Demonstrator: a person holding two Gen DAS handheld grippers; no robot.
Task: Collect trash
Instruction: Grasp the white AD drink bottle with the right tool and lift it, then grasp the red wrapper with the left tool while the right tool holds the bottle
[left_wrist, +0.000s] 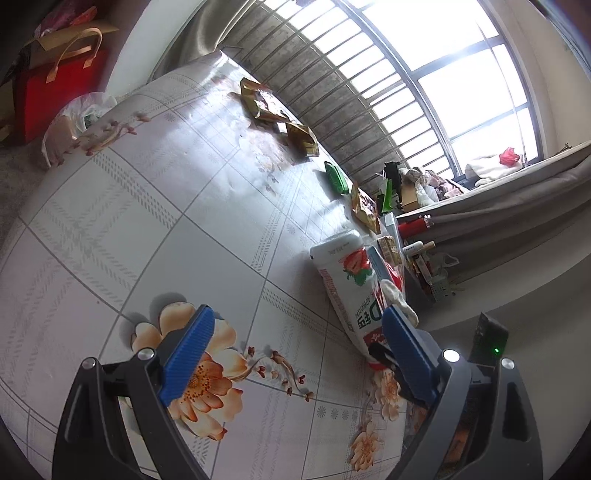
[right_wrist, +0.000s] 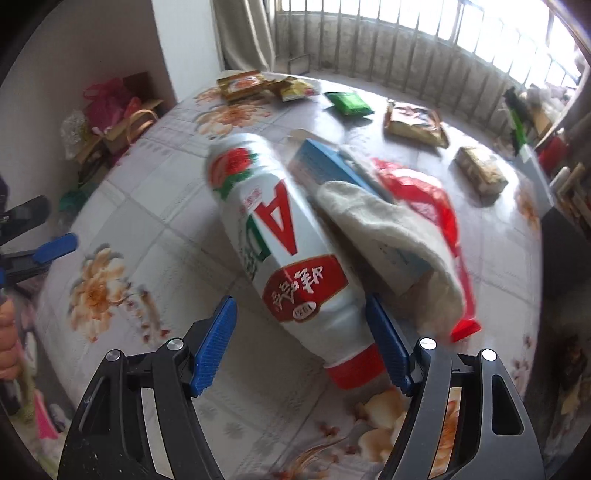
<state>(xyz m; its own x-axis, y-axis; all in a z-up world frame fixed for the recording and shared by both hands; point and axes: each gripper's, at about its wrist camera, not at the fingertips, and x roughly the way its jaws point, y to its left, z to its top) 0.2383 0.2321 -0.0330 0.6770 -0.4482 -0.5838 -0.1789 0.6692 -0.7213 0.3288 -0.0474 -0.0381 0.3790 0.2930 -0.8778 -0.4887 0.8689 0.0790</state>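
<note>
A room with a barred window (right_wrist: 424, 40) and grey curtains holds a large table (left_wrist: 129, 229) covered in a pale checked cloth printed with orange flowers. Beyond its far corner, on the floor, sit a red gift bag (left_wrist: 48, 96) and a white plastic bag (left_wrist: 74, 118).

The biggest piece of trash is a white drink bottle (right_wrist: 280, 236) with strawberry artwork and a red cap, lying on its side on the cloth with the cap end toward the right wrist camera. Just beside it lies a blue and white carton (right_wrist: 332, 173), with a white cloth (right_wrist: 399, 236) draped over it and a red wrapper (right_wrist: 424, 195) touching the cloth's far side. Farther back, near the window edge of the table, are a brown snack packet (right_wrist: 413, 122), a green packet (right_wrist: 349, 103), a small tan packet (right_wrist: 480, 170) and a cluster of gold wrappers (right_wrist: 258, 86).

The right gripper (right_wrist: 299, 347) is spread wide, its blue fingers flanking the bottle's neck end; whether they touch the bottle is unclear through the blur. The left gripper (left_wrist: 295, 358) is also spread wide, holding nothing, hovering over a printed flower just left of the bottle.
</note>
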